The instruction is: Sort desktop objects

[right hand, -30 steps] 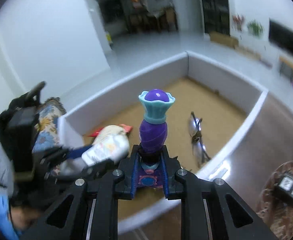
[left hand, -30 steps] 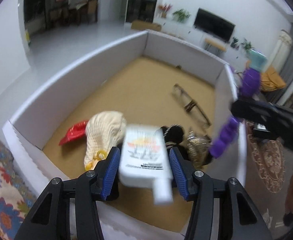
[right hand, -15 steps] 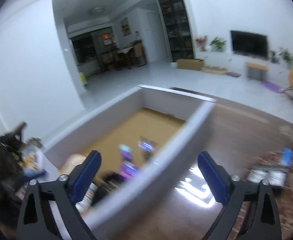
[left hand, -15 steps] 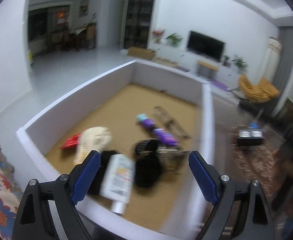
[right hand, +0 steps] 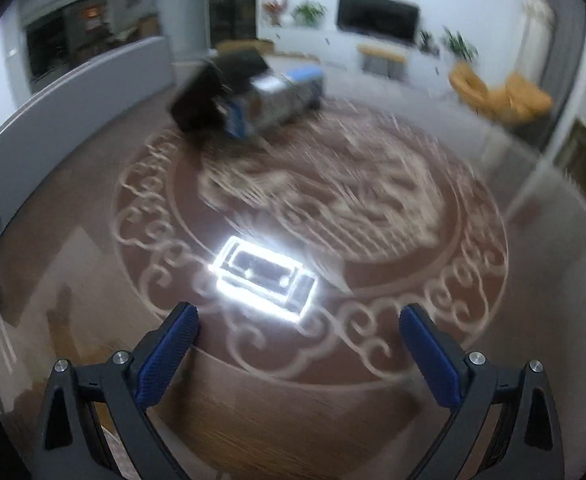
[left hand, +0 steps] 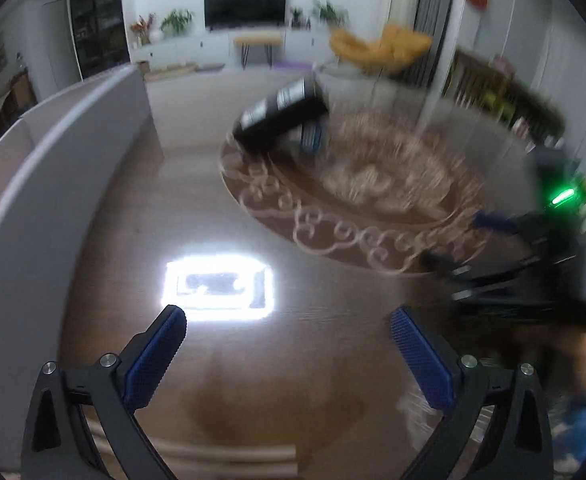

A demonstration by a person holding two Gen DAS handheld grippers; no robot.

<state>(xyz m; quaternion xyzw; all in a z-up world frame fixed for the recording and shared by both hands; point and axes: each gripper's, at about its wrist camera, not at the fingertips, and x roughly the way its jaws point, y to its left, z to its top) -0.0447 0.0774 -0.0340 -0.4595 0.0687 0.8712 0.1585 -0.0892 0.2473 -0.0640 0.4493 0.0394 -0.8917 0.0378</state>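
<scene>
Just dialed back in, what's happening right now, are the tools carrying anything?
No. Both tools are empty, jaws spread wide: the left tool and right tool have just opened. They hang over the glossy tabletop, beside the white box wall. Ahead, black and blue boxes sit on the patterned round mat, not yet touched.

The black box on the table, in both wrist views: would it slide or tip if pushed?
The black box lies tilted, propped against other blurred packages, so a push may tip or shift it. The glossy table suggests easy sliding. Its flat faces look rigid, though blur hides detail.
</scene>
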